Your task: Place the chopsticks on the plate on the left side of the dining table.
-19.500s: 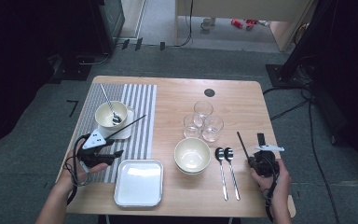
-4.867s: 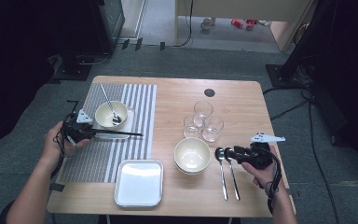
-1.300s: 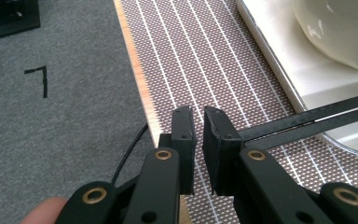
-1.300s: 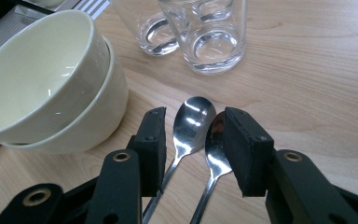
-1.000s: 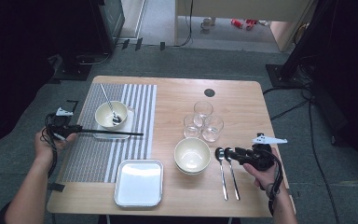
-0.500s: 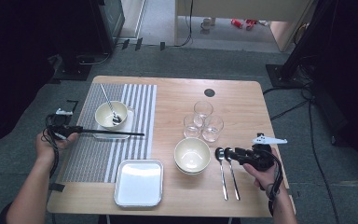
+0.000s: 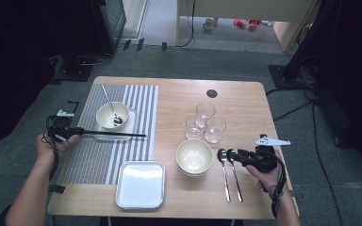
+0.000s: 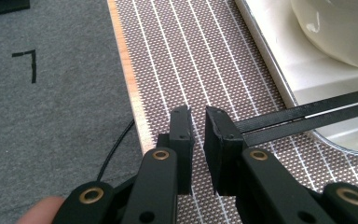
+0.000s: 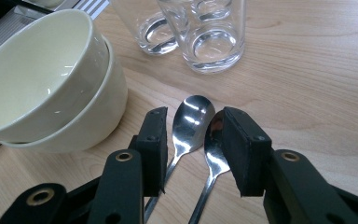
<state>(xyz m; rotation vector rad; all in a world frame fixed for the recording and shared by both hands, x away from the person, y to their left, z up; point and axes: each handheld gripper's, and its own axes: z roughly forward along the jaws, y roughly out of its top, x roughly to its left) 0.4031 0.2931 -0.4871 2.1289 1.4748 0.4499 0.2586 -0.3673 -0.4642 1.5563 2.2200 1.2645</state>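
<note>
A pair of black chopsticks point(image 7: 115, 135) lies flat across the striped mat point(image 7: 99, 155), its near ends at my left gripper point(image 7: 77, 131) by the table's left edge. In the left gripper view the jaws point(image 8: 198, 116) stand a narrow gap apart with only mat showing between them. The chopsticks point(image 8: 307, 116) run off to the right from behind the right-hand jaw. My right gripper point(image 7: 231, 153) is open low over two metal spoons point(image 7: 230, 176). One spoon's bowl point(image 9: 193, 116) lies between the jaws without touching them, and the other spoon point(image 9: 214, 149) sits against the right-hand jaw.
Two stacked cream bowls point(image 7: 194, 156) stand just left of the spoons, with three glasses point(image 7: 205, 122) behind them. A white tray point(image 7: 140, 184) sits at the front. A cream bowl point(image 7: 111, 115) with a spoon in it rests on a small plate on the mat.
Since the earliest frames my left hand has gone from beside the tray to the table's left edge, and the chopsticks now lie flat. Over the last second nothing has visibly moved.
</note>
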